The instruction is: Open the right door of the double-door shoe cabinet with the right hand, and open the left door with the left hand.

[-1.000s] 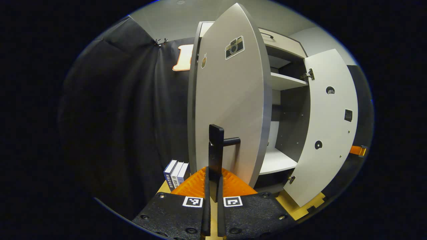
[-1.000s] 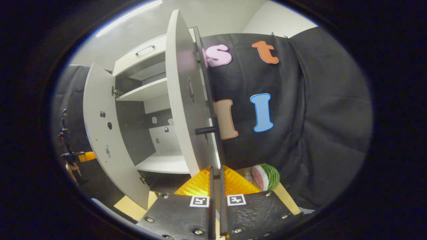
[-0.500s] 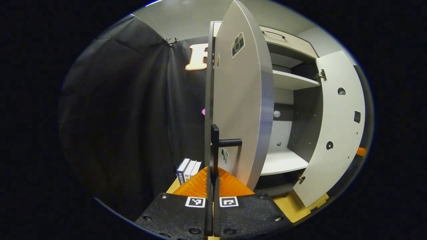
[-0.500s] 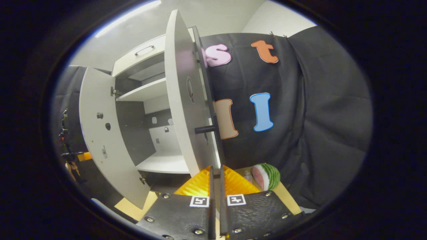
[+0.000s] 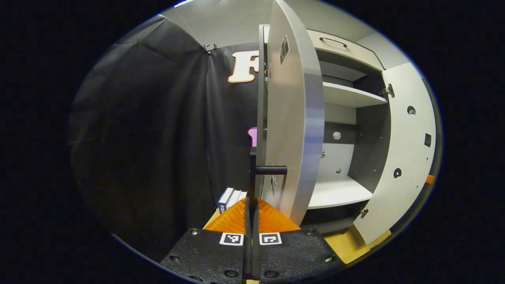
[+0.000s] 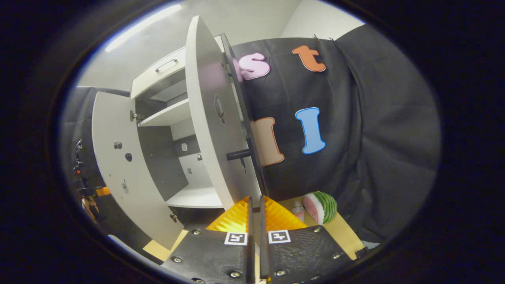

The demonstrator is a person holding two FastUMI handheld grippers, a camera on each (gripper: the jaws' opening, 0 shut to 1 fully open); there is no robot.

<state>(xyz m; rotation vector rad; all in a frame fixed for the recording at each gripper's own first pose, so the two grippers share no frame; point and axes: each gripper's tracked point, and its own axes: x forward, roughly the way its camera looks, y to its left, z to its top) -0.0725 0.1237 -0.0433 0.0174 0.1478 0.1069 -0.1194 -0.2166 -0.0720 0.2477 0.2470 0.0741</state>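
A cloth-walled recording booth: black drapes point(image 5: 158, 130) behind a lone shoe cabinet point(image 5: 347, 98).

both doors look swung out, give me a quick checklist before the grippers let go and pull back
1. Left door swung wide: ok, seen nearly edge-on.
2. Right door swung wide: ok, shelves exposed.
3. Left gripper closed on the left handle: ok, its bar runs down between the fingers.
4. Right gripper on the right handle: cannot tell, the contact is hidden.
5. Books beside the left door: ok, apart from it.
6. Watermelon slice near the right door: ok, apart.
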